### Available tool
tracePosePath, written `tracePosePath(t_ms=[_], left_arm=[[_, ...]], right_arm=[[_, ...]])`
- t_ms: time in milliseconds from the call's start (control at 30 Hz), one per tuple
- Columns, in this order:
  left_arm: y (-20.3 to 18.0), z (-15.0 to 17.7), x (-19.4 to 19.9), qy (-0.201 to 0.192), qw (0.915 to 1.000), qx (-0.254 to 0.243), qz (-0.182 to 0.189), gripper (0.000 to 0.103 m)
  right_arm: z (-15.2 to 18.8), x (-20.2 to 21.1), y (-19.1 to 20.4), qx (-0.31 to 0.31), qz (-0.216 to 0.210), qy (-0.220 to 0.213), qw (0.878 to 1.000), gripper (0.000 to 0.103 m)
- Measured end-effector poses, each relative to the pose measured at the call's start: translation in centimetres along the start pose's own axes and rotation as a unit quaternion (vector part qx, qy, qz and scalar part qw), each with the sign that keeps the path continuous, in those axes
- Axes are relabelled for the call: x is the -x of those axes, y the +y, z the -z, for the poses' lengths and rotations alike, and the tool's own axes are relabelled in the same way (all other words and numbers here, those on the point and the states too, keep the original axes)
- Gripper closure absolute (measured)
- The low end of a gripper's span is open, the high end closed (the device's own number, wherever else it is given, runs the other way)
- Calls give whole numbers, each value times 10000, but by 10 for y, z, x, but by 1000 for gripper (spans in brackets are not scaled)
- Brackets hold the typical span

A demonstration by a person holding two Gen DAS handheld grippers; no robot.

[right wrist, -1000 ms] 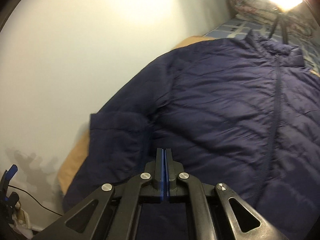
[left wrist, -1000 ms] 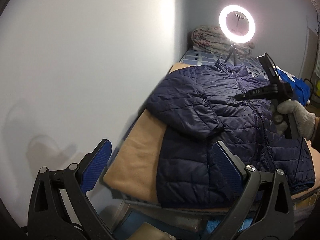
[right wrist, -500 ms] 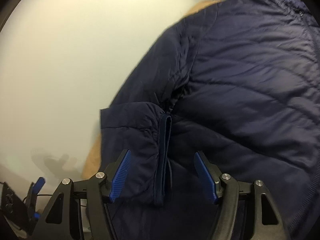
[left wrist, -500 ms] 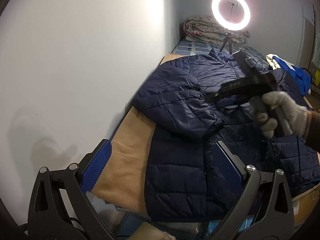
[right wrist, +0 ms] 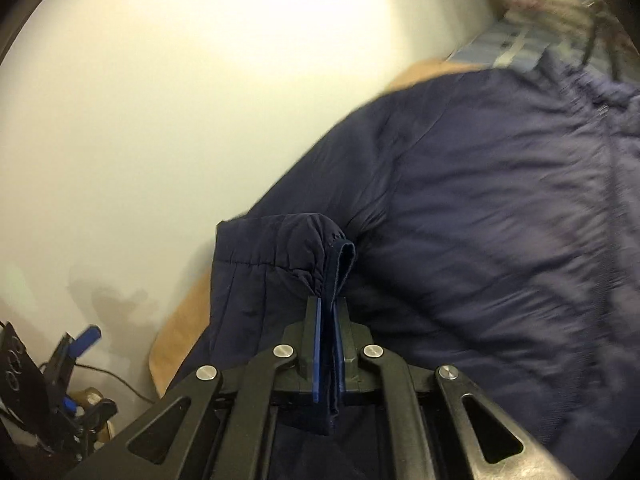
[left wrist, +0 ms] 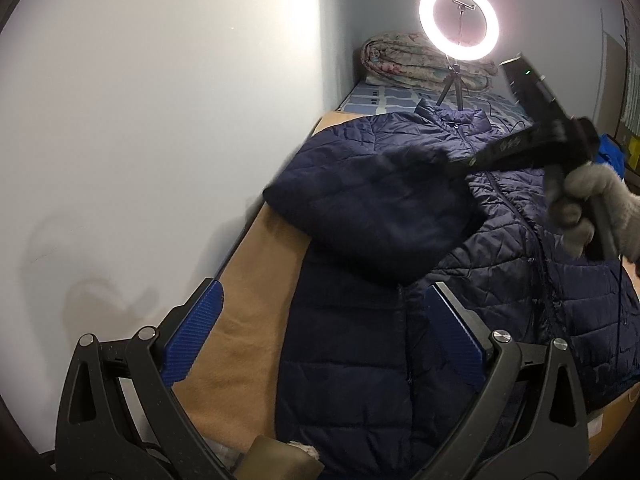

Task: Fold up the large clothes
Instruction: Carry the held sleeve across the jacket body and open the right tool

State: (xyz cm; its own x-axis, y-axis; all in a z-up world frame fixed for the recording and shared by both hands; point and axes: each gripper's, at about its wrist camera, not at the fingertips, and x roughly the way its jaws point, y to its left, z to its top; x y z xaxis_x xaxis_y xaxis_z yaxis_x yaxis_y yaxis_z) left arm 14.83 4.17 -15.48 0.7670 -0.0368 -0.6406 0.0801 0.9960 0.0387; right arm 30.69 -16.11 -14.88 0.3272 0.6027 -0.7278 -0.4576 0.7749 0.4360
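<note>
A navy quilted puffer jacket lies front-up on a tan blanket on a bed against the wall. My right gripper is shut on the cuff of the jacket's left sleeve and holds the sleeve lifted over the jacket's body. It also shows in the left wrist view, held by a gloved hand. My left gripper is open and empty, held above the jacket's lower hem near the bed's front edge.
A lit ring light on a tripod stands at the bed's far end before a rolled quilt. A white wall runs along the bed's left side. Blue cloth lies at the right.
My right gripper has closed on the sleeve cuff and lifted the sleeve up and across the jacket's body. My left gripper has stayed open near the hem.
</note>
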Motion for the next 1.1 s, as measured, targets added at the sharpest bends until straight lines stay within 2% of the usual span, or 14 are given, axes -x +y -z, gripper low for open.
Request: tracePosePath(t_ms=[200, 433, 567, 700, 867, 1100], left_arm=[[-6, -1, -2, -18, 9999, -122, 72, 1], [-16, -4, 0, -74, 9997, -243, 64, 1], [-20, -7, -6, -53, 9996, -243, 93, 1], [-24, -7, -8, -33, 9995, -269, 137, 1], [-32, -7, -10, 19, 9992, -374, 140, 1], [-35, -7, -12, 51, 9989, -445, 119, 1]], right_arm=[[-18, 57, -45, -242, 591, -690, 9956, 100], [-17, 97, -118, -895, 1377, -1157, 9796, 100], [-3, 112, -158, -1343, 1713, -1298, 9674, 100], [13, 120, -194, -1636, 2060, -1245, 9567, 100], [17, 119, -220, -1846, 2318, -1310, 9461, 100], [13, 136, -247, -2229, 2667, -1672, 9226, 100]])
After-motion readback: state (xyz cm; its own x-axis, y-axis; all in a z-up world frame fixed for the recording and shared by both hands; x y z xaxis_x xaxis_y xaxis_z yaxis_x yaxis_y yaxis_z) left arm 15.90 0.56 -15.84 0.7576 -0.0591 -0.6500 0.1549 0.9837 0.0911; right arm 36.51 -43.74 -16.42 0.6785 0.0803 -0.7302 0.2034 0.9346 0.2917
